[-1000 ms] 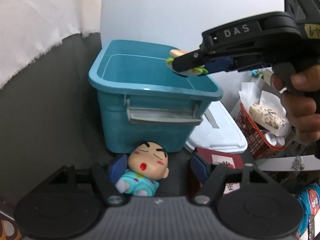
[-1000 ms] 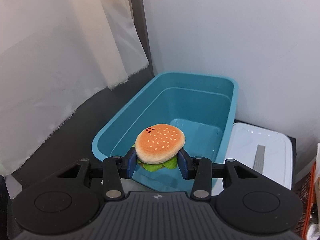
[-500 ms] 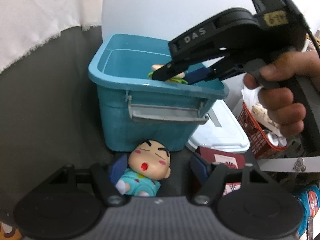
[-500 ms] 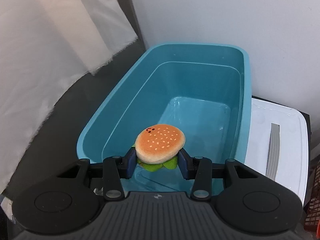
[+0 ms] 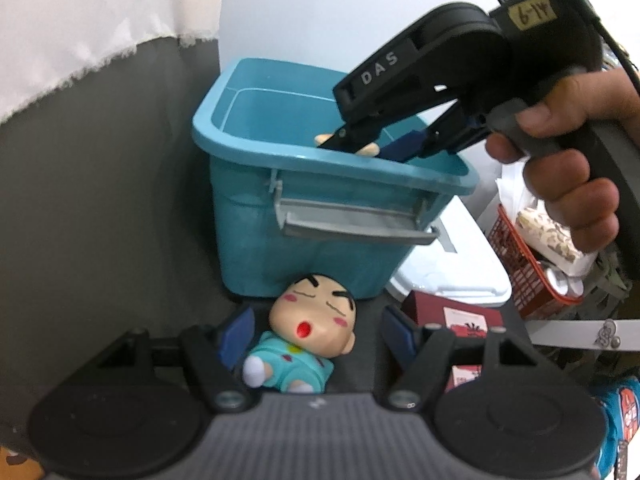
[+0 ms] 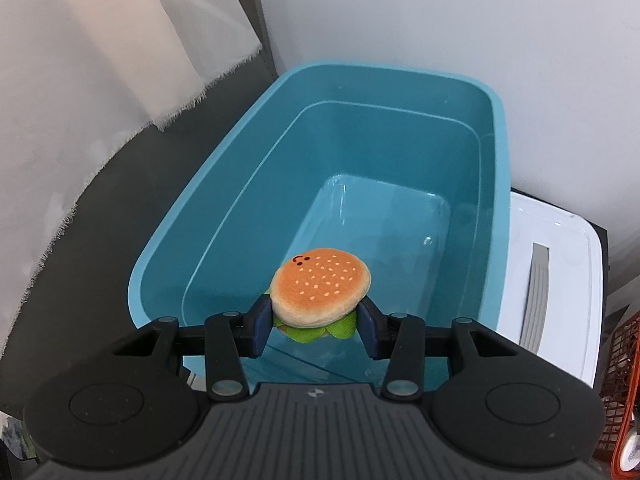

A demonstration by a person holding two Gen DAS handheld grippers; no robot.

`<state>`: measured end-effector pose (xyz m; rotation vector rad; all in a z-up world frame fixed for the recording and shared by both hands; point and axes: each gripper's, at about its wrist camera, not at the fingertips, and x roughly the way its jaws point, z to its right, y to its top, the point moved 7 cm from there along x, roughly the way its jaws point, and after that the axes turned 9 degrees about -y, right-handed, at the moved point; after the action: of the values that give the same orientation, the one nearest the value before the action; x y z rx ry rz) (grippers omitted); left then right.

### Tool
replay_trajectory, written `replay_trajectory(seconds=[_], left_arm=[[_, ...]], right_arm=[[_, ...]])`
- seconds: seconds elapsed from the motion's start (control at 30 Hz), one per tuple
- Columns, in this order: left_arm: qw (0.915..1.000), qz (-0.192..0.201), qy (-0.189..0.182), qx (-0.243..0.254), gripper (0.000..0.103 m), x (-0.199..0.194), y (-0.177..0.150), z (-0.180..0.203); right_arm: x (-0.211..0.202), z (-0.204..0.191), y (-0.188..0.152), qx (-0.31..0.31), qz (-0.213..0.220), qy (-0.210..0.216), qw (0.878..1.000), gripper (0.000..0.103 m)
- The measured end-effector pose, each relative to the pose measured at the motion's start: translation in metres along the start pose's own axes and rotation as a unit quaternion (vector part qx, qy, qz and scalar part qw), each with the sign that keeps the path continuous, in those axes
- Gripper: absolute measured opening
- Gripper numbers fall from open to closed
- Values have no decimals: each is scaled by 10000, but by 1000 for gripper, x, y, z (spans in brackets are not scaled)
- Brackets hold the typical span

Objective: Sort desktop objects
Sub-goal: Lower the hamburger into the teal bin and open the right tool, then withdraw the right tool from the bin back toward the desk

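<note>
1 sesame-seeded plush burger (image 6: 320, 294), green lettuce trim, sits between the opening right gripper (image 6: 316, 330).

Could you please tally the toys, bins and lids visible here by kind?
Toys: 2 (burger plush, doll in blue pyjamas)
Bins: 2 (teal tub, red basket)
Lids: 1 (white lid)
Total: 5

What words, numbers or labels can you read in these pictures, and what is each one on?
"DAS": raised letters on the side of the right gripper, seen from the left wrist.
"6-14", roughly; handwritten, hard to be sure: yellow sticker on that gripper's body.
Red box: print on its white label too small to read.
Blue packet at the right edge: characters blurred, unreadable.
Right wrist view: no text.
</note>
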<state>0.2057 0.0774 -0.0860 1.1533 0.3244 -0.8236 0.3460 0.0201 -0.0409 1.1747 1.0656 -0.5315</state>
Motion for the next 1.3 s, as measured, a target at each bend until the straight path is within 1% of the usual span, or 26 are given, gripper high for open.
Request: replay_trajectory(seconds=[0.17,0.2,0.27,0.3,0.33,0.53,0.6,0.73,0.87,1.13,1.3], left_arm=[[10000,8,-6,-32,73,-1,0,-2],[10000,13,-10,-28,73,-1,0,-1],[10000,21,-21,-22,73,-2,1,-1],[10000,21,-33,-25,73,-1,1,0],[10000,21,-40,-25,73,-2,1,0],[10000,5,-44,-15,73,-2,-1,0],[10000,9,-51,-5,73,-3,-1,1],[10000,5,-63,20,73,-2,-1,2],[10000,-19,-87,15,73,-2,-2,4],[9999,-14,-61,137,73,-4,-3,14],[9997,-35,-148,164,73,-8,-5,21]], right_arm=[[-2,2,-2,-5,-24,20,10000,49],[-3,2,-2,-6,-13,23,10000,51],[-7,2,2,7,22,36,10000,57],[-7,0,5,33,49,45,10000,63],[-8,-1,8,57,80,47,9999,64],[-14,-1,10,139,210,76,9997,64],[-22,1,8,141,303,88,9994,64],[-44,8,4,133,562,95,9983,68],[-67,21,-4,124,785,53,9968,69],[-106,57,-24,315,1117,-47,9932,69],[-118,74,-40,373,1248,-88,9914,69]])
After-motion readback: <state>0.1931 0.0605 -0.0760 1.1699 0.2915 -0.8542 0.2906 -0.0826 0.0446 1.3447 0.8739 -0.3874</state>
